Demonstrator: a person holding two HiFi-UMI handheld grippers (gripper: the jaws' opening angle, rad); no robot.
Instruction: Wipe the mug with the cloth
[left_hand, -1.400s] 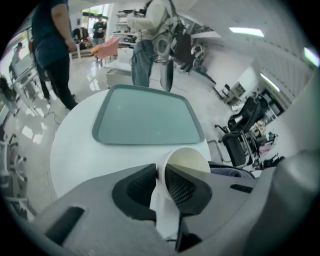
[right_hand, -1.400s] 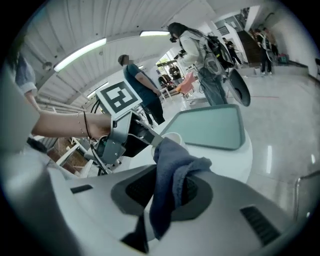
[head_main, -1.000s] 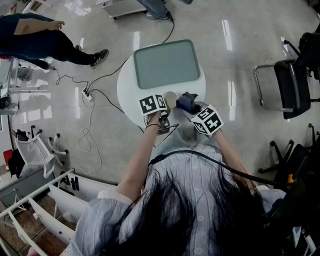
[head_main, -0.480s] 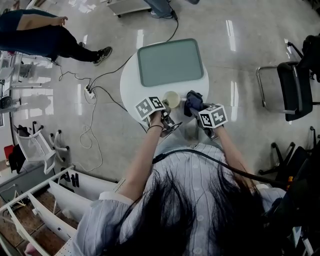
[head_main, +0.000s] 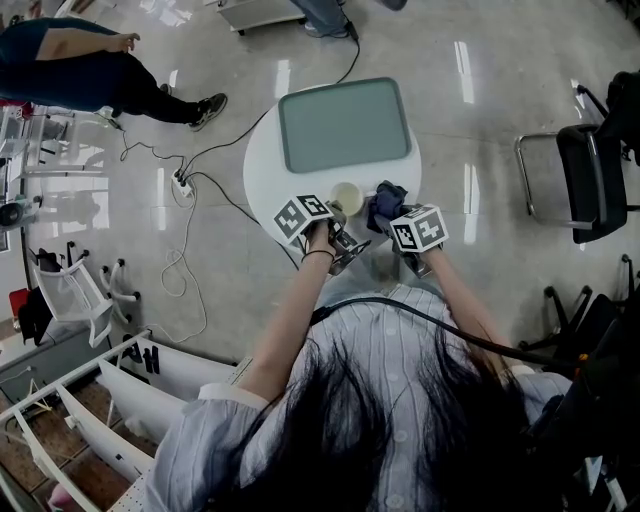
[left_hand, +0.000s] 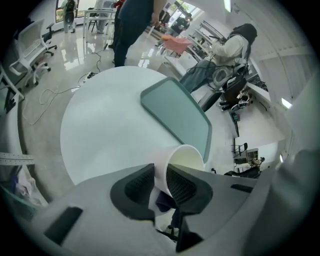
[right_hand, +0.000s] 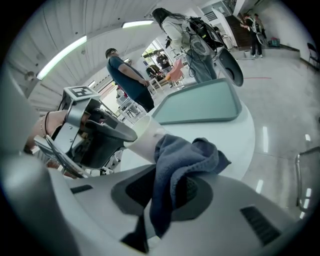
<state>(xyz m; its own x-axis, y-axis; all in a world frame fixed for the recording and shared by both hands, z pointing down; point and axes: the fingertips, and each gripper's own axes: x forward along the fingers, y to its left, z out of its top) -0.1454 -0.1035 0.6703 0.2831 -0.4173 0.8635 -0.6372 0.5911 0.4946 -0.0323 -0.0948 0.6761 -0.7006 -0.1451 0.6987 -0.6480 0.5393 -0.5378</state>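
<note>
Round white table on glossy grey floor, seen from above.

L gripper: jaws closed on white mug, wall pinched between the pads just below the rim. One pad sits on the outer side, the other at the mouth side. Mug mouth points away from the cam, twd the tray. Inside looks pale and empty. Can't tell if the base touches the table.

R gripper: jaws clamped on dark blue cloth. Cloth is bunched above the pads w/ a tail hanging down between them. The bunched end lies against the mug's outer wall, on the side opp. the L gripper.

Head view: mug sits between both grippers at the near table edge, cloth touching it on the right. Both marker cubes are just beside it, L gripper and R gripper angled inward.

Grey-green tray lies flat on the far half of the table, apart from the mug, nothing on it.

Further out: black cable runs across the floor left of the table. Black chair stands at far right. Person at top left, well apart.
</note>
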